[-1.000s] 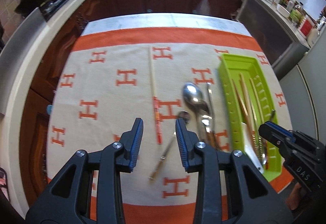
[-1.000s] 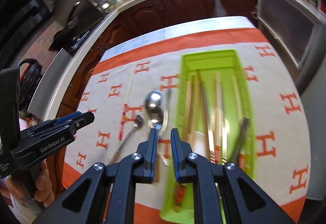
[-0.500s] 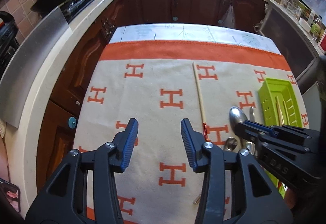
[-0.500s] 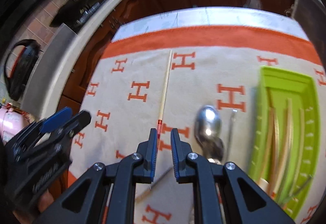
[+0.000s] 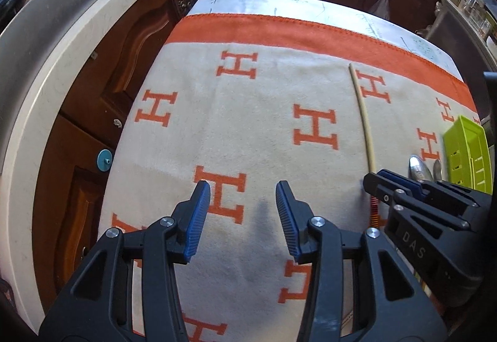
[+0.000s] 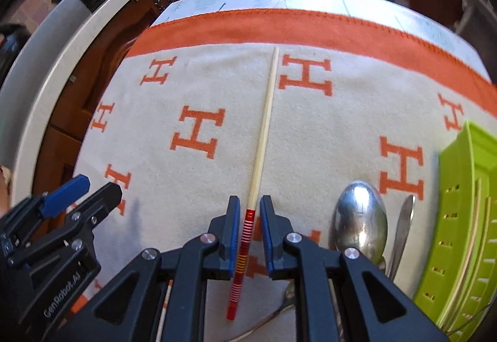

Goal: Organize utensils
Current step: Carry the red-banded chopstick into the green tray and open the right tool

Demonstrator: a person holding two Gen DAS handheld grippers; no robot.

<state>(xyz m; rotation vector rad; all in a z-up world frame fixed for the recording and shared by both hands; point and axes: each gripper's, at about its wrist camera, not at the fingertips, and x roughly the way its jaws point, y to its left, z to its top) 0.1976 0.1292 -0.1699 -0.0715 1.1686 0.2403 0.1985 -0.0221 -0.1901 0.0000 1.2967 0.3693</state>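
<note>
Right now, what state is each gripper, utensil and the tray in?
left gripper: open, over bare cloth, its jaws have just been opening.
right gripper: narrowly open, straddling the chopstick, pads not pressing.
chopstick: flat on the cloth.
large spoon: lying beside the tray.
green tray: holds several utensils.

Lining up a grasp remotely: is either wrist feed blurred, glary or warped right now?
Left wrist: sharp, but the fisheye bows the counter edge; a soft shadow falls on the cloth between the left gripper fingers. Right wrist: chopstick crisp, bright glare on the big spoon, green tray smeared at the edge.
</note>
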